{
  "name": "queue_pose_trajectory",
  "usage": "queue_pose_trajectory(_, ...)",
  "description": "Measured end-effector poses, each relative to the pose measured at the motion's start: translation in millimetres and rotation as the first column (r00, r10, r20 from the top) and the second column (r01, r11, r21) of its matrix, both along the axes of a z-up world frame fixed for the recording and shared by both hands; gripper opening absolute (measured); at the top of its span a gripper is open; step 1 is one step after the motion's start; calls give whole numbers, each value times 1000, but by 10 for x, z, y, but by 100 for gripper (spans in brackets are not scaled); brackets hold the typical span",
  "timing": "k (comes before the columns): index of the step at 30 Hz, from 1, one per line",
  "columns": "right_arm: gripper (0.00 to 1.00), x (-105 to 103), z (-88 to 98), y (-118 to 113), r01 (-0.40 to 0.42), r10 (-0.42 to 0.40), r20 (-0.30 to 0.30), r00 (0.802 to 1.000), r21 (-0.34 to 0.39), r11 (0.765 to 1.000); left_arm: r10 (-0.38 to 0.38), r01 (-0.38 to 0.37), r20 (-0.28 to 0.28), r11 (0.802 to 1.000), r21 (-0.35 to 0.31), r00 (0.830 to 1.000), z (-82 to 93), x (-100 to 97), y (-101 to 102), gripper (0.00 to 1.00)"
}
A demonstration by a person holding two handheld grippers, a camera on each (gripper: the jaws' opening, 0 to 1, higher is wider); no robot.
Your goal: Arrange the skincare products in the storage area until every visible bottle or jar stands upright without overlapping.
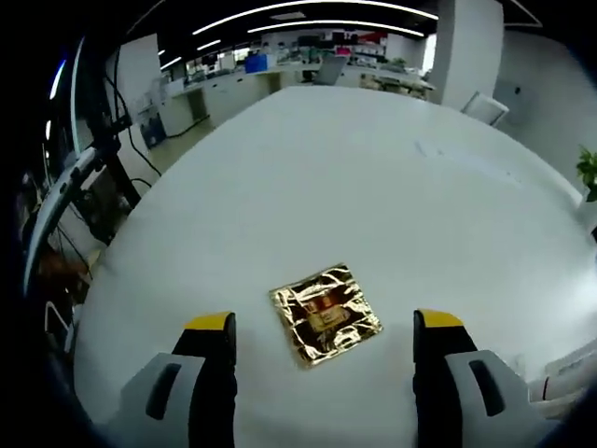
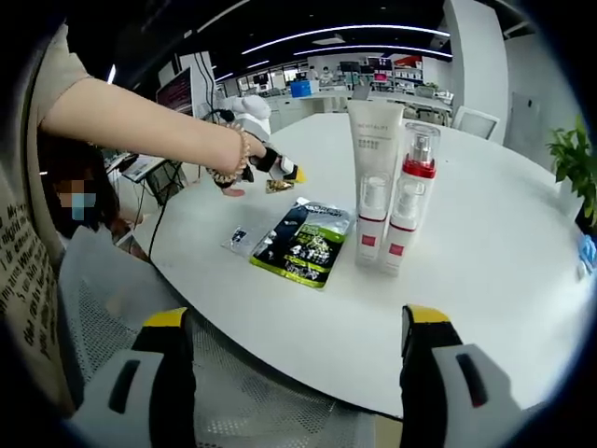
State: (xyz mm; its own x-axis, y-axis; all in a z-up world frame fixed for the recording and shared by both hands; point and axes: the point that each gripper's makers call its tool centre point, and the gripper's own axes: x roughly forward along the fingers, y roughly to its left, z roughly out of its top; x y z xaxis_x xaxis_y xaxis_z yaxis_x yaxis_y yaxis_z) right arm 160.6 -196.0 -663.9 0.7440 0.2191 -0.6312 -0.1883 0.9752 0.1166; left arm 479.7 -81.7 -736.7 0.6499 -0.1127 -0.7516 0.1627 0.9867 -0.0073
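On the white round table in the open office, my left claw hovered wide over a gold foil sachet; my right claw gaped empty near upright bottles.

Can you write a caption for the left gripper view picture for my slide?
Open left gripper hovering over a crinkly gold sachet lying flat on the white table.

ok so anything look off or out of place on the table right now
Yes. A crinkled gold foil sachet lies flat by itself between the open left gripper jaws. A green-and-black pouch and a small dark packet also lie flat, away from it, beside the white tube and red-collared pump bottle, both upright.
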Motion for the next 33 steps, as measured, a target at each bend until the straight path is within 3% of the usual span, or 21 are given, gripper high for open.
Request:
queue_pose_trajectory(13, 93, 5, 4, 12, -2, 2, -4, 1000, 9, 1000, -5, 5, -28, 1000, 12, 1000, -84, 18, 43, 70)
queue_pose_trajectory(24, 92, 1, 2, 11, -8, 8, 2, 1000, 5, 1000, -79, 79, 4, 997, -3, 997, -17, -40, 139, 39)
queue_pose_trajectory(33, 93, 8, 17, 7, -5, 5, 12, 1000, 3, 1000, -129, 129, 8, 992, -18, 992, 42, -64, 89, 35)
